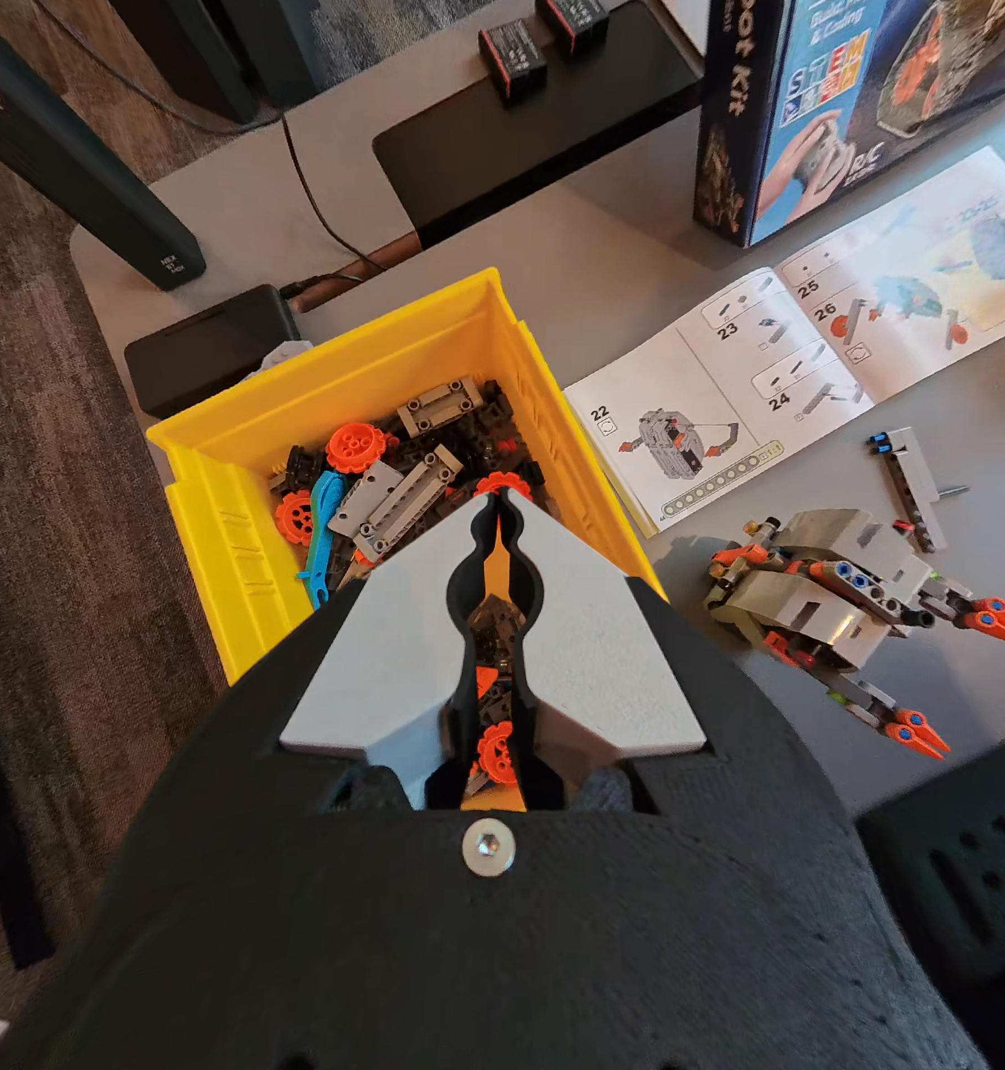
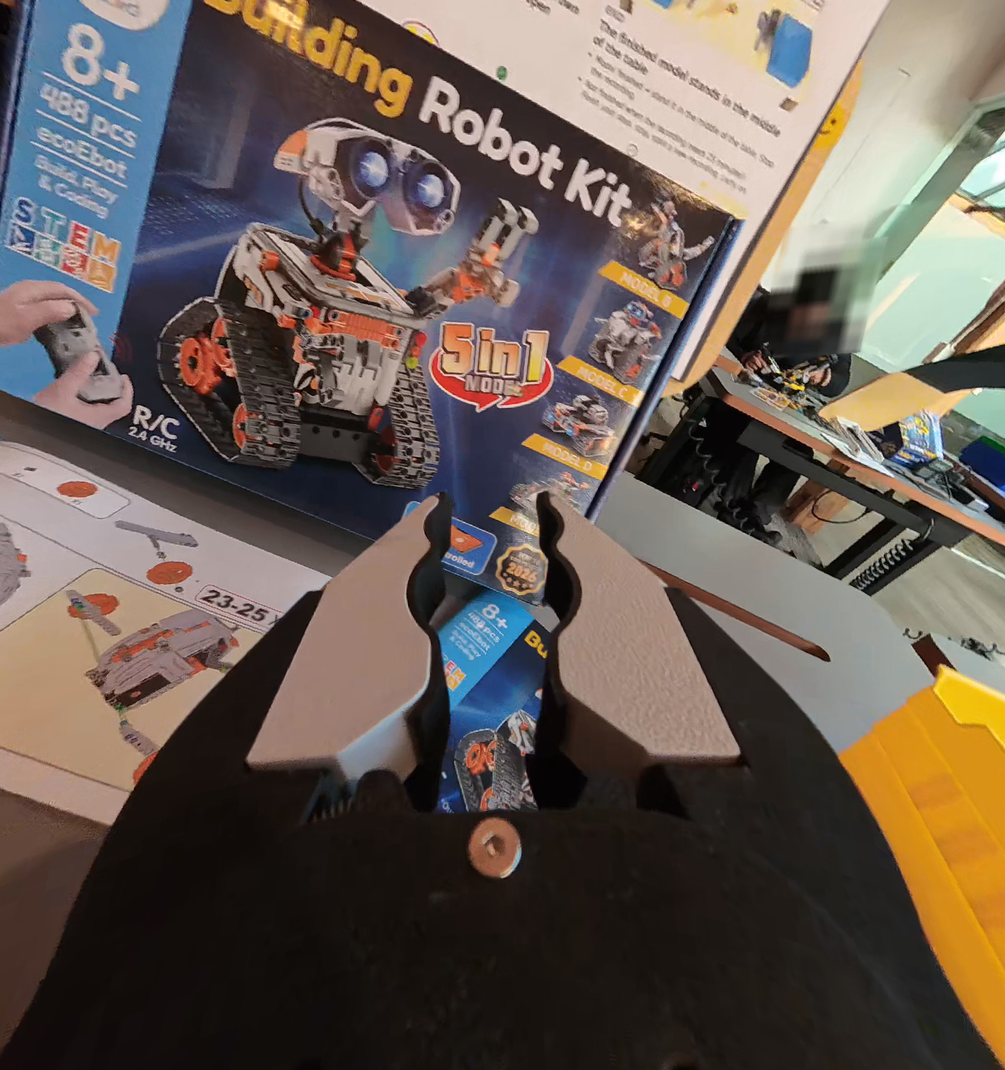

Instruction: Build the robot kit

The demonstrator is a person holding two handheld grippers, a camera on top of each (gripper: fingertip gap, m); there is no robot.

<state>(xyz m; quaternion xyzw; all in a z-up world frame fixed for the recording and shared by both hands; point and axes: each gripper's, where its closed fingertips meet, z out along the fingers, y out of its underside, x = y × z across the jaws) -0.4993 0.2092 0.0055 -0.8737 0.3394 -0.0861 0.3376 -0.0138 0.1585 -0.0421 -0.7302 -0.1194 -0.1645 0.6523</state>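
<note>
My left gripper [image 1: 500,495] is shut and empty, held above a yellow bin [image 1: 338,359] full of loose building parts: orange gear wheels [image 1: 352,446], grey beams [image 1: 395,509], black pieces and a blue tool [image 1: 321,532]. A partly built grey and orange model [image 1: 836,602] lies on the grey table to the right of the bin. My right gripper [image 2: 491,504] is open and empty. It points at the upright blue kit box [image 2: 372,260], above the table and an open instruction booklet [image 2: 83,579]. The yellow bin [image 2: 963,810] is at its right.
The open booklet [image 1: 778,370] lies right of the bin, with a small grey and black beam assembly [image 1: 911,492] beside it. The kit box [image 1: 836,116] stands at the back right. Black boxes [image 1: 210,347] and a cable lie behind the bin. Another table with a seated person [image 2: 789,359] is farther off. One gripper's finger ends stand about 50 cm off the other's.
</note>
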